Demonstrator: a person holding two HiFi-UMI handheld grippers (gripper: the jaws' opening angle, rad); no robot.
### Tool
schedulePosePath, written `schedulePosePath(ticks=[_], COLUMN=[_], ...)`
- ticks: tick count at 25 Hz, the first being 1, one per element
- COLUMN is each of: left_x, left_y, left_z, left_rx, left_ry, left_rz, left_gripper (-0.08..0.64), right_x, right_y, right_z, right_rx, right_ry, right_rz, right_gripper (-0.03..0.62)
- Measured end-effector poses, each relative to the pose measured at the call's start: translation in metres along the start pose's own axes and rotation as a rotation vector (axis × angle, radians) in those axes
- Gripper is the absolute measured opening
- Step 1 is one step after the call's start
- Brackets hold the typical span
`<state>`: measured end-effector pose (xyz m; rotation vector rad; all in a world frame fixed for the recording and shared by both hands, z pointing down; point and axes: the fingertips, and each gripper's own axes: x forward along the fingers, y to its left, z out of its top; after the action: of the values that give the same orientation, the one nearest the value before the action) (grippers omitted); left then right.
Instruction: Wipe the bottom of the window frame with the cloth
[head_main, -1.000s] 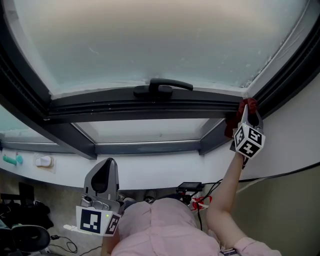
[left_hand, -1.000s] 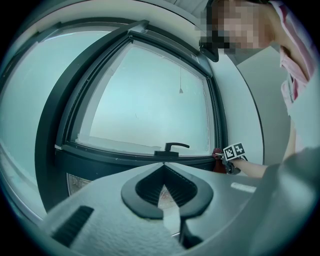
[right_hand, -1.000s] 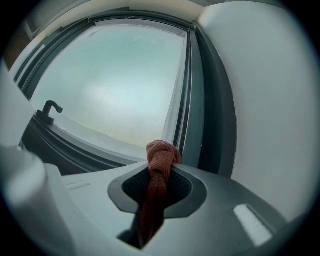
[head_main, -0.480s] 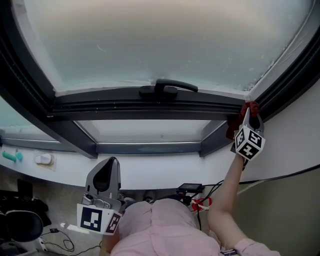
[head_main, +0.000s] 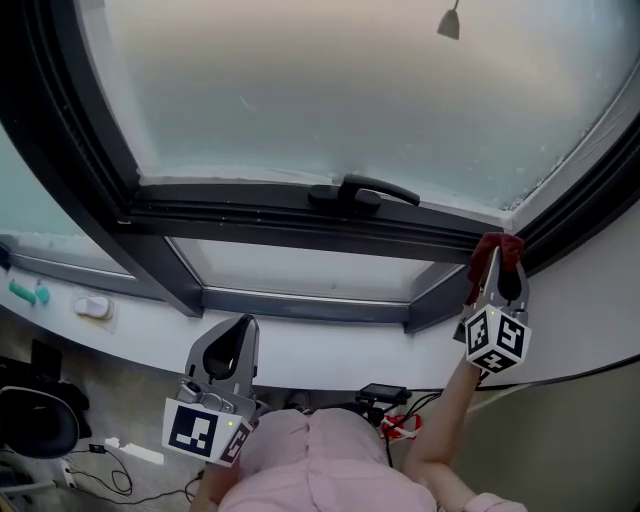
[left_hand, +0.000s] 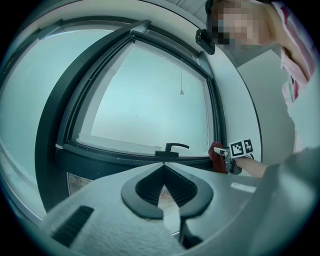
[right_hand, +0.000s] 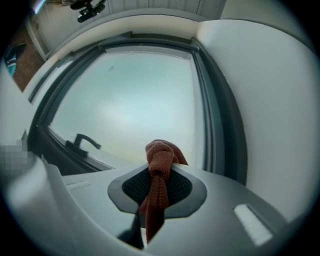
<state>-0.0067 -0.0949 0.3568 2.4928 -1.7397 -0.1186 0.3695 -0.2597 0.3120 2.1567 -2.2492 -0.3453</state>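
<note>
While right gripper (head_main: 499, 262) clamps red cloth (head_main: 482, 268) at bottom right corner of window frame (head_main: 300, 225), left gripper (head_main: 240, 326) hangs low, jaws pinched together on nothing, well clear of frame.

You are looking past a black window handle (head_main: 362, 190) that is lying level. A small grey cord pull (head_main: 450, 22) is hanging near the top of your head view. On the white ledge (head_main: 150, 328) at the left, a teal object (head_main: 25, 292) and a white one (head_main: 92, 307) are sitting near each other. Below, a black chair (head_main: 35, 420) and a white power strip (head_main: 135, 453) are resting on the floor.
</note>
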Motion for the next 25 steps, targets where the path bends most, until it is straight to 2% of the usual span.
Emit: schedulePosePath(ticks=[6,14,17,19,25], left_x=[-0.006,-0.025,-0.031,-0.035,-0.036], left_y=[0.003,0.022,0.035,0.041,0.055], left_z=[0.002,-0.002,0.001,0.002,0.002], left_rx=[0.004,-0.013,-0.014,-0.015,-0.023], left_ry=[-0.004,0.006,0.005,0.008,0.012], left_rz=[0.002,0.041,0.064,0.072,0.067], left_gripper=[-0.005,-0.005,-0.005,-0.005,-0.005], right_x=[-0.016,-0.018,-0.009,-0.004,-0.001], right_y=[0.129,0.250,0.276,0.282,0.284], right_z=[0.026,0.017,0.003,-0.009,-0.009], right_rx=[0.003,-0.040,-0.056,-0.049,-0.054], right_ry=[-0.049,0.022,0.083,0.129,0.113], right_rz=[0.279,0.476,0.508,0.496,0.460], right_gripper=[0.063,0.063,0.063,0.063,0.064])
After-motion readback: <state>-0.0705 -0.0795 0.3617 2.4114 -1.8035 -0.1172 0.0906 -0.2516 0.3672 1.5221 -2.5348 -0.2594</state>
